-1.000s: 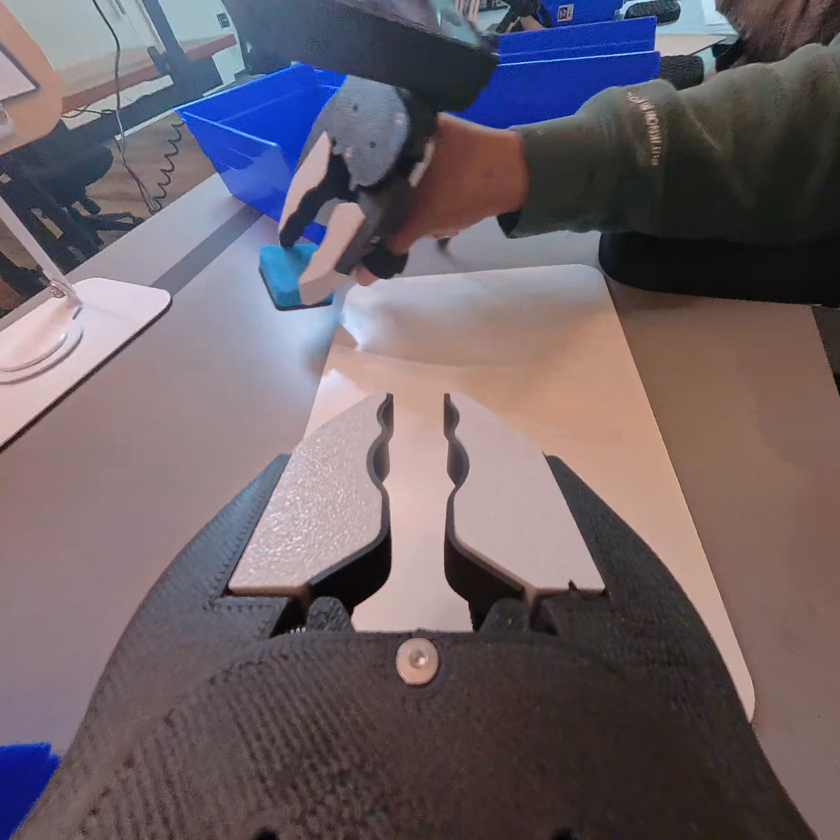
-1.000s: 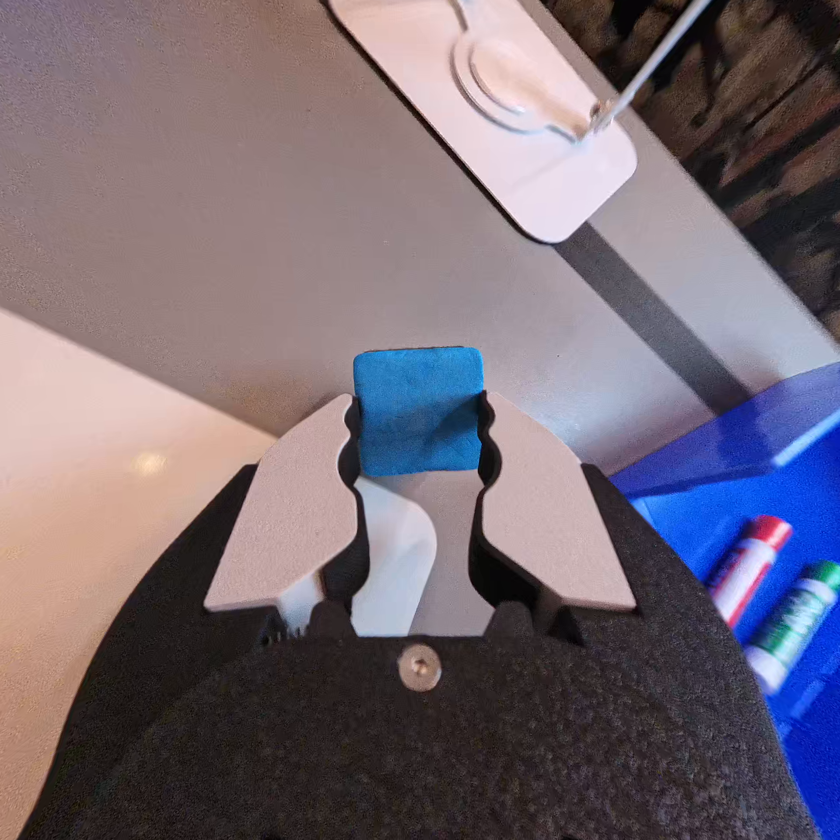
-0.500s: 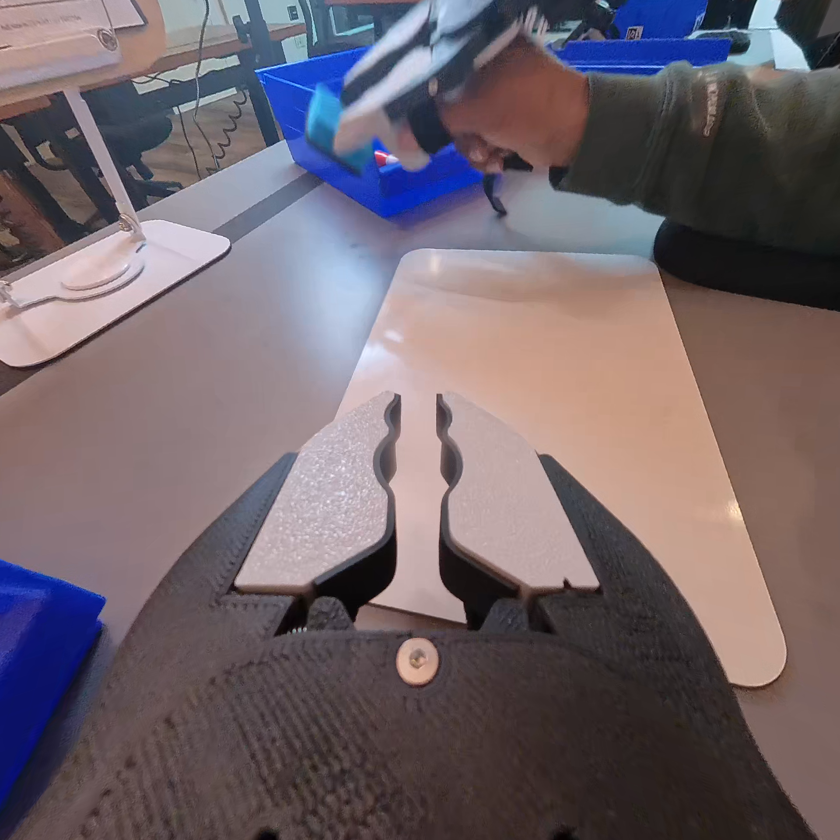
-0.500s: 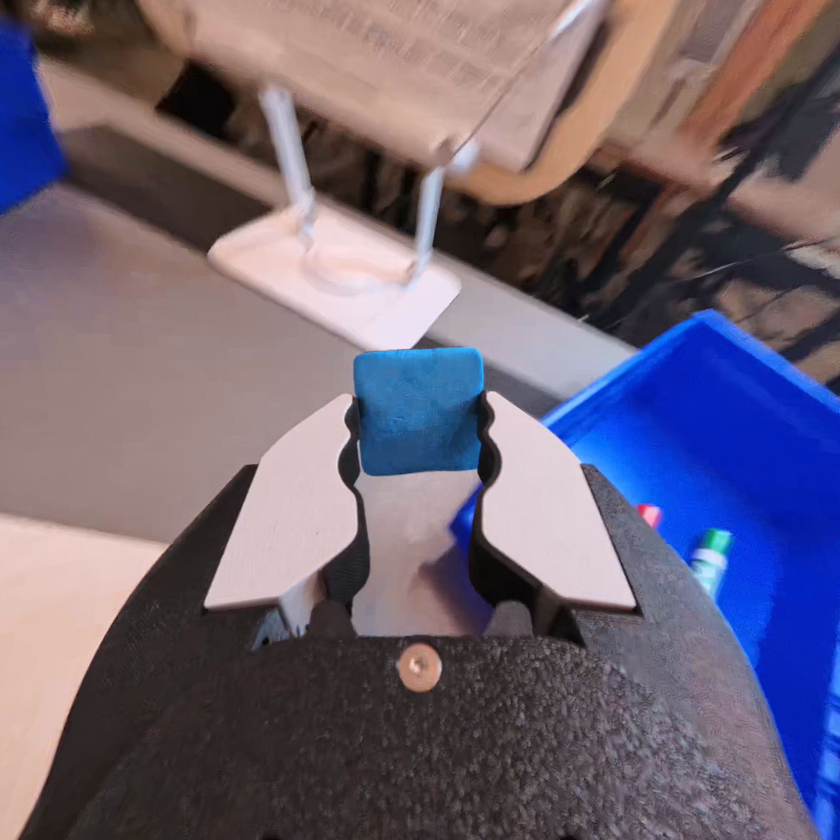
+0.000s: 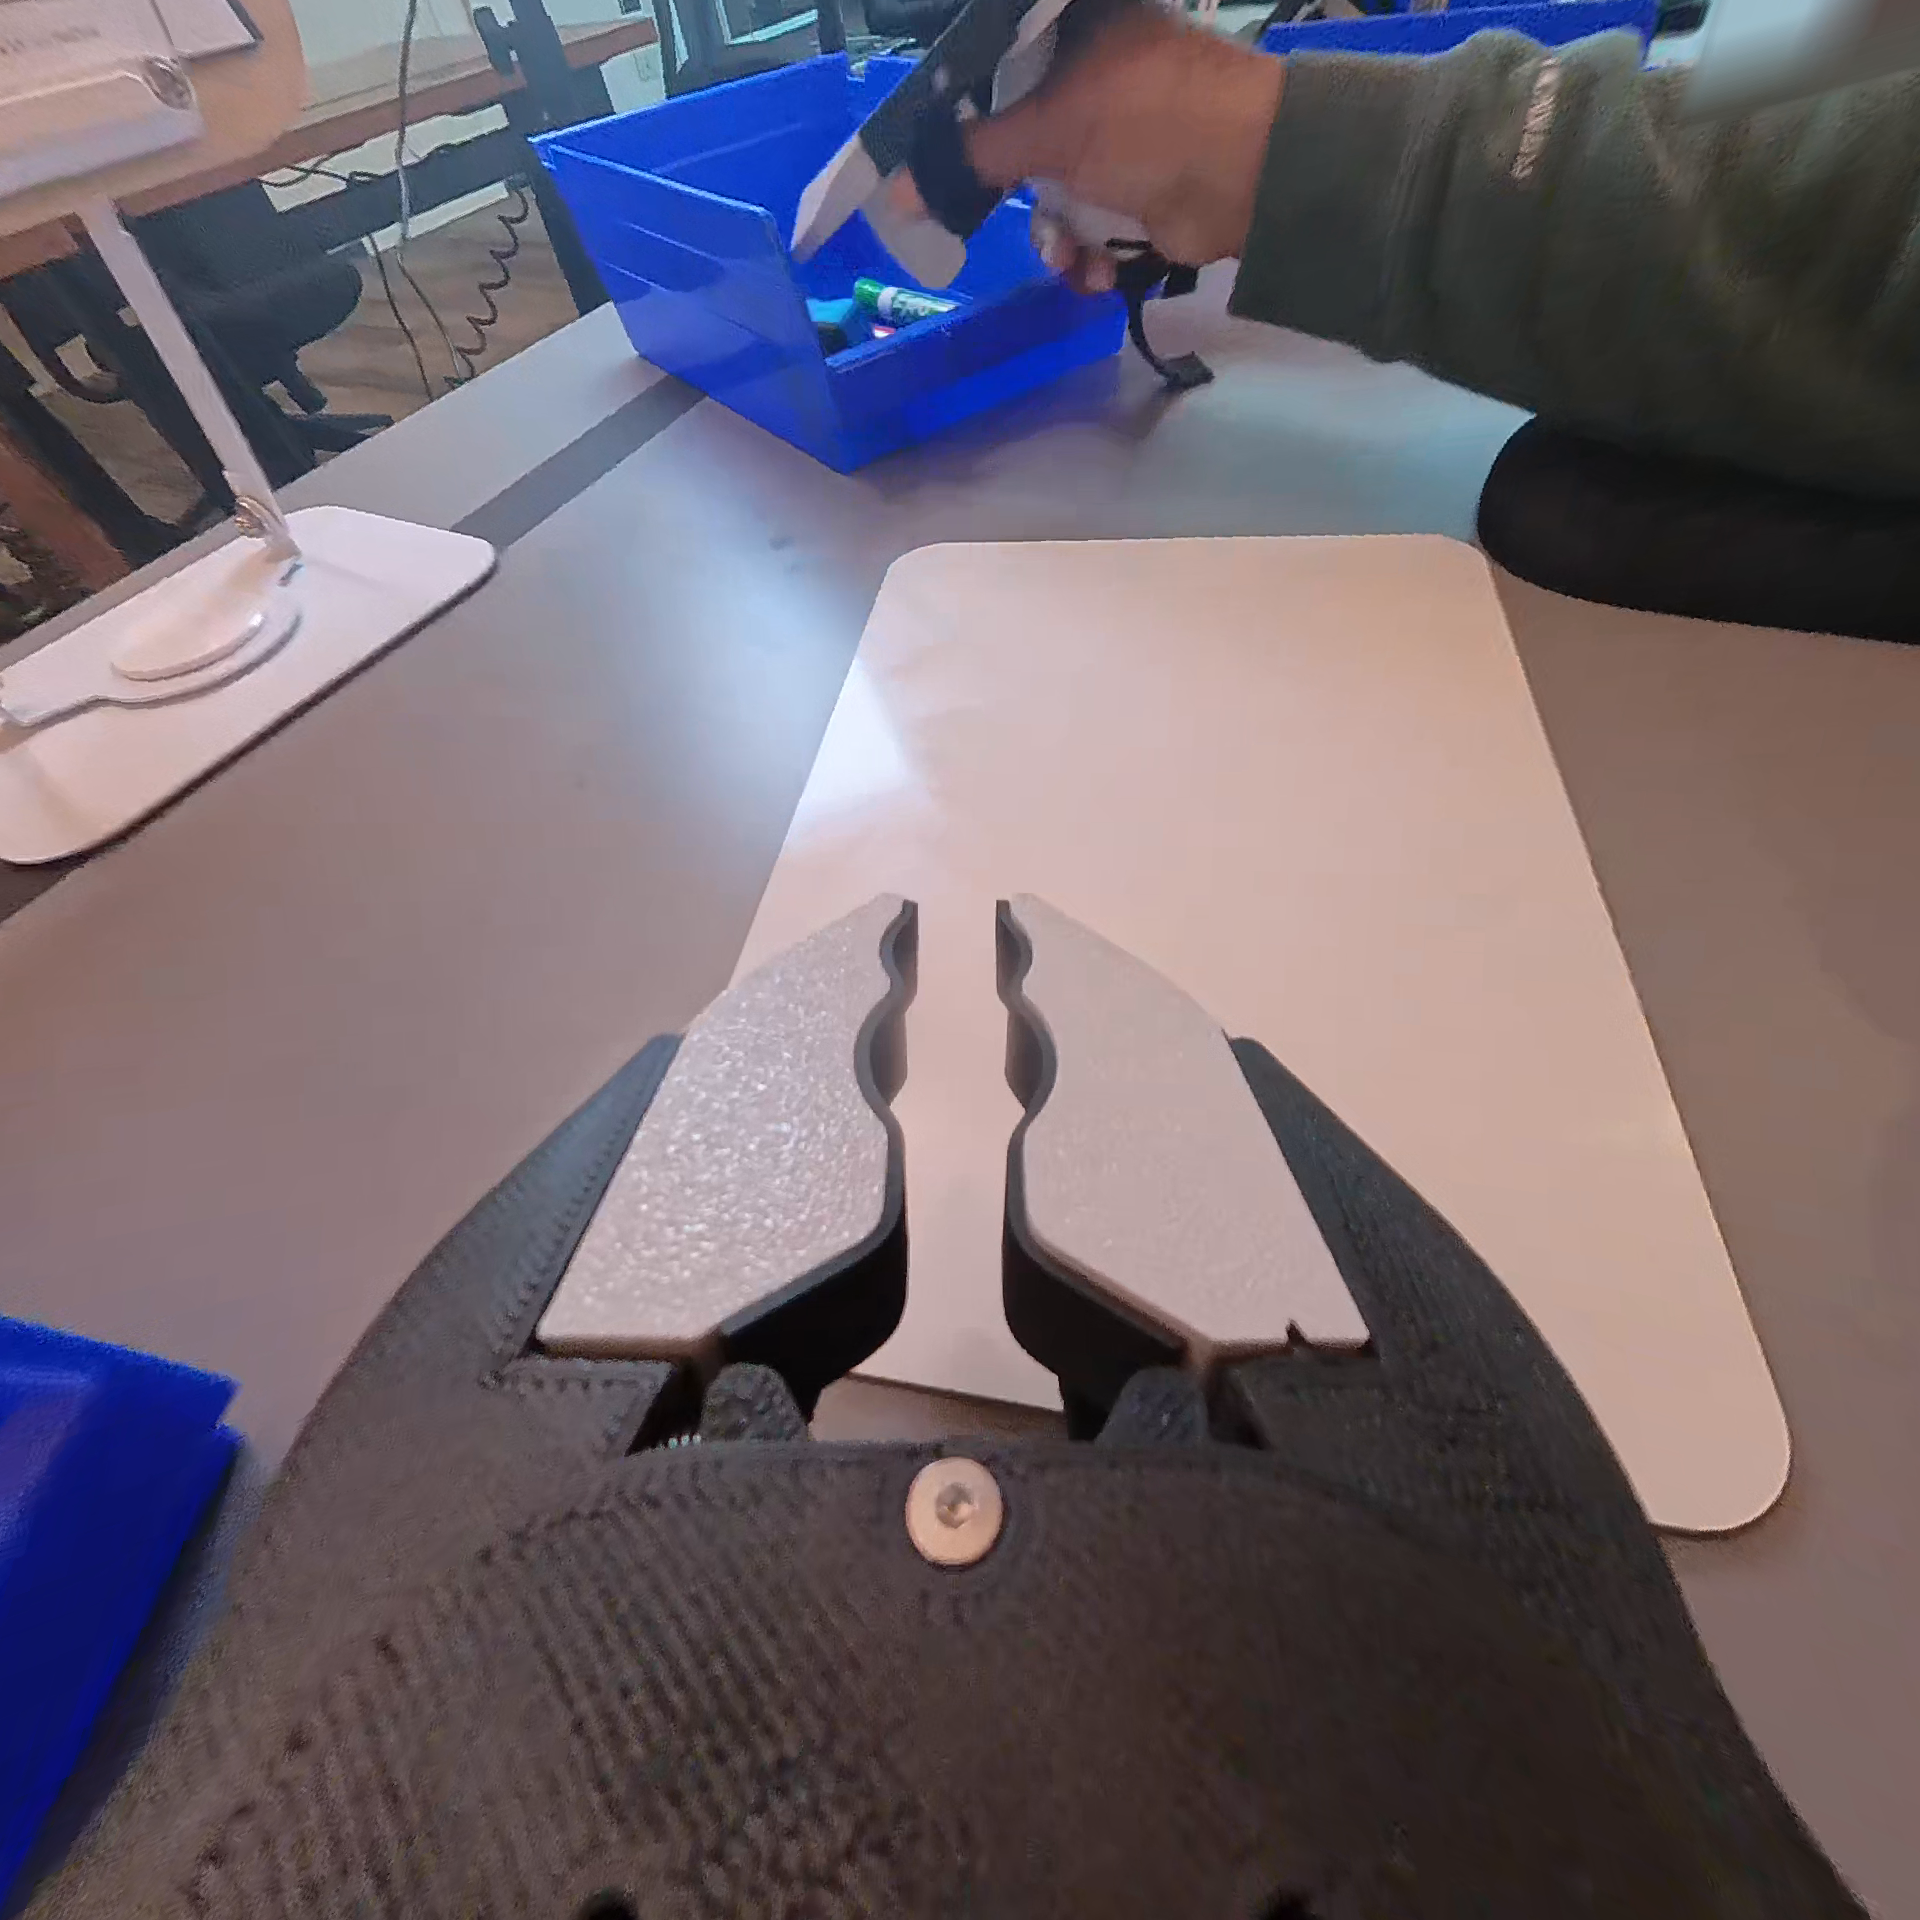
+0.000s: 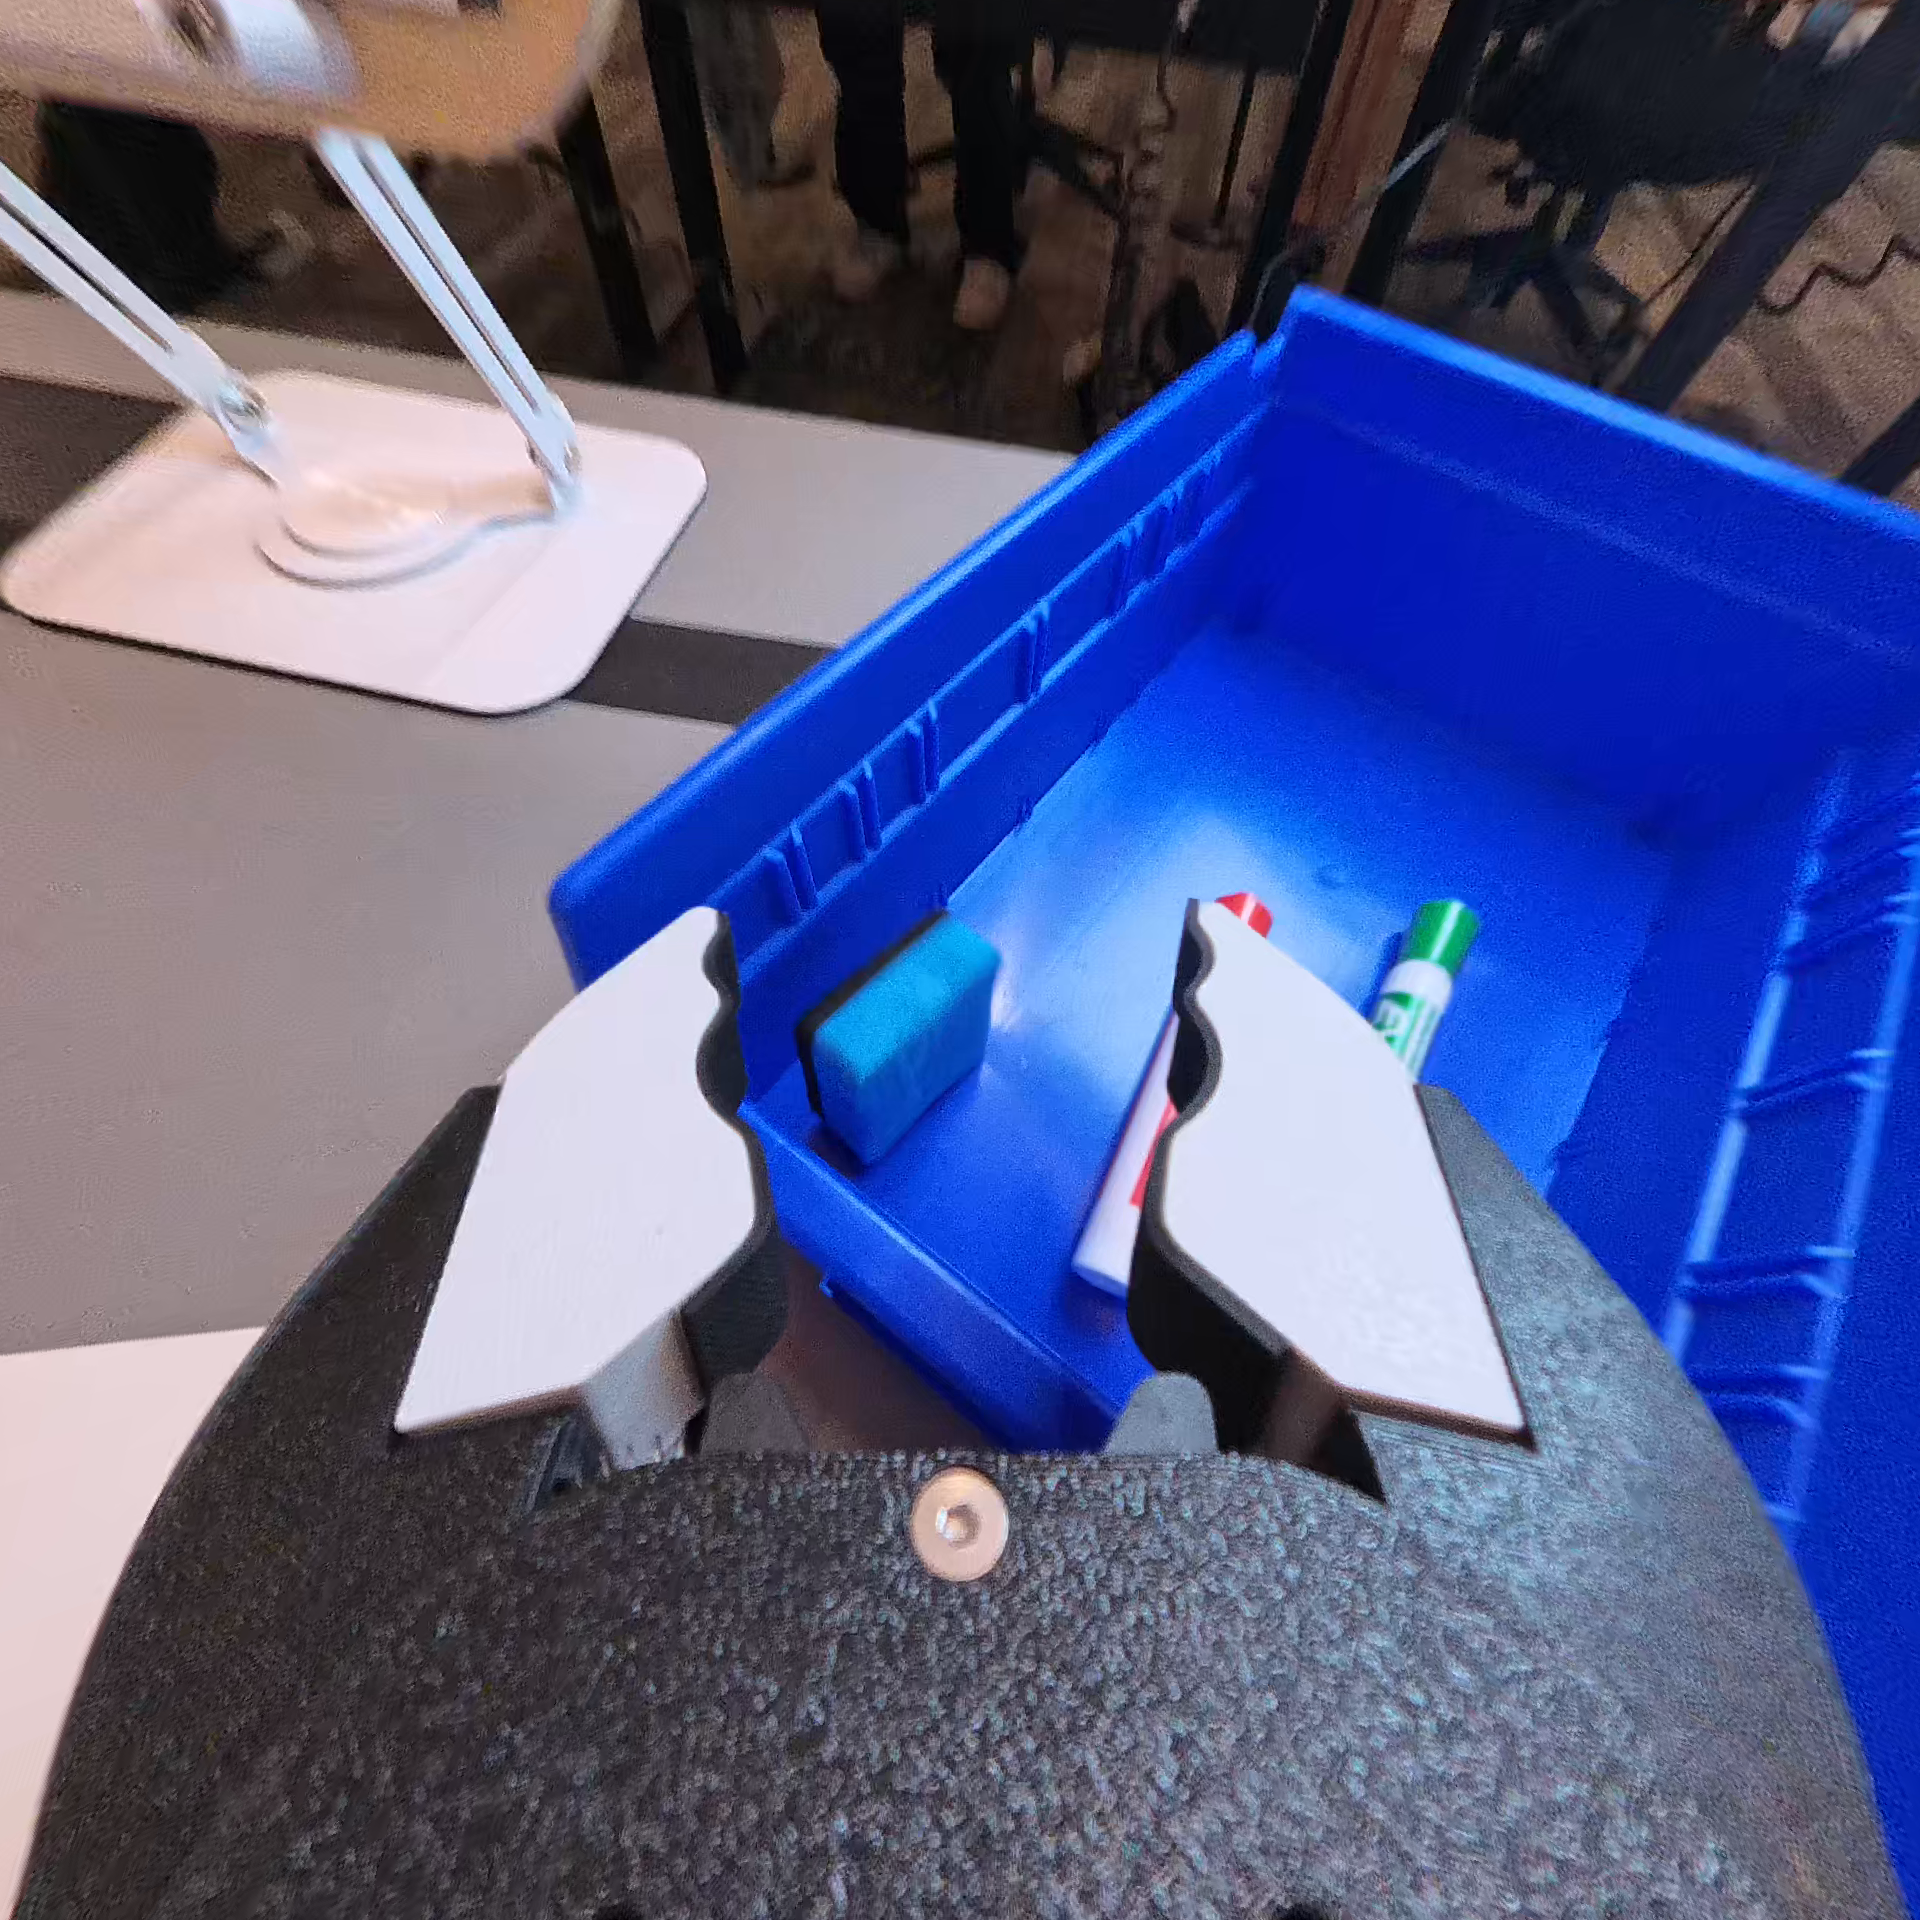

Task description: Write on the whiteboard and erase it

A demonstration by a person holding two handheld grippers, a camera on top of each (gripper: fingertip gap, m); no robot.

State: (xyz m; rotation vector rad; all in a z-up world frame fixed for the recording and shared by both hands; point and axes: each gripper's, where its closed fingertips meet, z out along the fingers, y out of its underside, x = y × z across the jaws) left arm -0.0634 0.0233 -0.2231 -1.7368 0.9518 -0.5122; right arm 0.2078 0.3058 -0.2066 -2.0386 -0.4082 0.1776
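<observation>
The white whiteboard (image 5: 1247, 831) lies flat on the grey table and is blank. My left gripper (image 5: 954, 914) hovers over its near end, empty, with only a narrow slit between the fingers. My right gripper (image 6: 956, 920) is open and empty above the blue bin (image 6: 1455, 520). It also shows in the left wrist view (image 5: 883, 229), held by a hand over the bin (image 5: 707, 260). The blue eraser (image 6: 904, 1039) lies inside the bin against its left wall. A red-capped marker (image 6: 1132, 1143) and a green-capped marker (image 6: 1418, 987) lie on the bin floor.
A white stand base (image 5: 208, 644) sits on the table at the left, also seen in the right wrist view (image 6: 364, 551). A person's green sleeve (image 5: 1558, 208) reaches across the far right. Another blue object (image 5: 83, 1507) is at the near left edge. Across from one pair of fingers to the other is roughly 40 centimeters. From the right gripper's tips to the green-capped marker (image 6: 1418, 987) is close to 12 centimeters.
My right gripper lifted the blue eraser off the table, carried it over the blue bin and opened; the eraser now lies in the bin. My left gripper drew back slightly along the whiteboard.
</observation>
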